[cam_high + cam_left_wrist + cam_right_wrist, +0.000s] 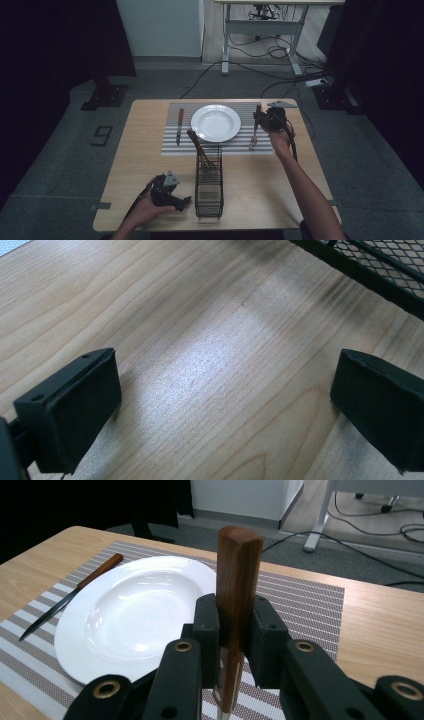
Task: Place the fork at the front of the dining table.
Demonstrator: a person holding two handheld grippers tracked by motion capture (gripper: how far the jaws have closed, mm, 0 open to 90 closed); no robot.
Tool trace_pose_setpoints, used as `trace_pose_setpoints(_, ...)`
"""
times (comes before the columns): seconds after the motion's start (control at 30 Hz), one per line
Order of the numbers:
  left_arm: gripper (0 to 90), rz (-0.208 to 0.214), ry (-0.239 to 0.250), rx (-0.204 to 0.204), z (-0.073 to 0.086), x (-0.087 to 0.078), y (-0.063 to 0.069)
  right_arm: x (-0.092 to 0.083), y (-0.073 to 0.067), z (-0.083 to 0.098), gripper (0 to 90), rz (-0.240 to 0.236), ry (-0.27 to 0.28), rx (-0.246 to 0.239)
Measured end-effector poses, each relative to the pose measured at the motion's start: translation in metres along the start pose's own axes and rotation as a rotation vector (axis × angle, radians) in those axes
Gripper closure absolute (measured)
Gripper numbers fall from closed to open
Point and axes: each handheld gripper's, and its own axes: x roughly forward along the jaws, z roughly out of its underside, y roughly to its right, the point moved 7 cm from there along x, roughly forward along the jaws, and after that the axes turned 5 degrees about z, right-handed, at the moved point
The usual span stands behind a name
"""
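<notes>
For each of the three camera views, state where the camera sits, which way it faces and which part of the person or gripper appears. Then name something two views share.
High view: fixed above the person's side, facing forward and down on the table; both forearms, left gripper, right gripper.
Left gripper view: rides the left gripper, looking down between its open jaws at bare wood; basket edge.
Right gripper view: rides the right gripper, shut on a fork, facing the plate and knife.
Shared: plate and knife appear in the high and right gripper views.
</notes>
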Motion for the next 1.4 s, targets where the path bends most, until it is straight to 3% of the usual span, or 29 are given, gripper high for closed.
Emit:
trace_pose_setpoints(0.4,0.0,0.001,0.0,0.001,0.0,0.0,0.0,0.026,0.005,-0.003,79.5,0.034,-0.039,0.015)
trace_pose_setpoints(0.73,0.0,0.002,0.0,0.003,0.0,0.0,0.0,0.052,0.023,0.003,79.1,0.047,-0.067,0.106)
trace_pose_setpoints(0.93,0.0,0.003,0.001,0.003,0.0,0.0,0.0,0.067,0.023,0.005,78.9,0.054,-0.088,0.1)
trace_pose_setpoints(1.07,0.0,0.003,0.0,0.004,0.0,0.0,0.0,0.076,0.022,0.009,79.1,0.057,-0.08,0.12)
trace_pose_setpoints(1.4,0.0,0.003,-0.001,0.004,0.0,0.0,0.0,0.095,0.022,0.014,79.0,0.063,-0.14,0.119)
